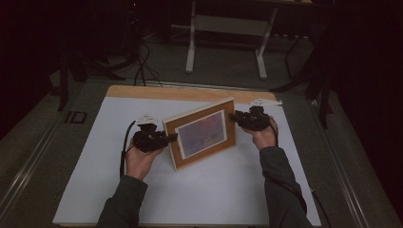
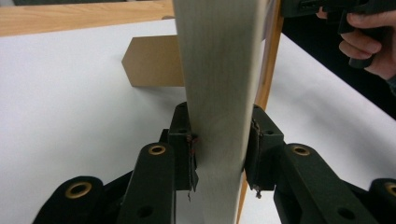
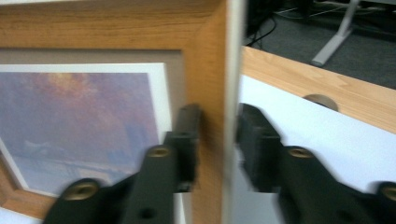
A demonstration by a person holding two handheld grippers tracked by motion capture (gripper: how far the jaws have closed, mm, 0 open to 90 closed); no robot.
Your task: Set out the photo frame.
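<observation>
1. Picture frame [image 1: 201, 133] stands near the middle of the white table sheet [image 1: 204, 199], tilted and turned at an angle, its left end nearer the person.
2. No brand, label or writing can be read on it; the print behind the glass is a blurred wash of purple and orange inside a pale mat.
3. Left gripper [image 1: 164, 138] is clamped on the frame's edge at 9 o'clock; in the left gripper view its jaws press both faces of the pale side edge [image 2: 218, 93].
4. Right gripper [image 1: 235, 116] meets the upper corner at 2 o'clock; in the right gripper view its jaws straddle the wooden edge [image 3: 212, 93], one pad on the front, the other behind, though blur hides whether the rear one touches.
5. A brown cardboard easel leg [image 2: 152, 61] juts from the back onto the sheet.
6. Open sheet lies at 6 o'clock towards the person; at 12 o'clock the bare wooden tabletop strip [image 1: 190, 92] is close behind.
7. Frame moulding is flat, warm-grained wood, rectangular with square corners; the sheet is smooth and matte.
</observation>
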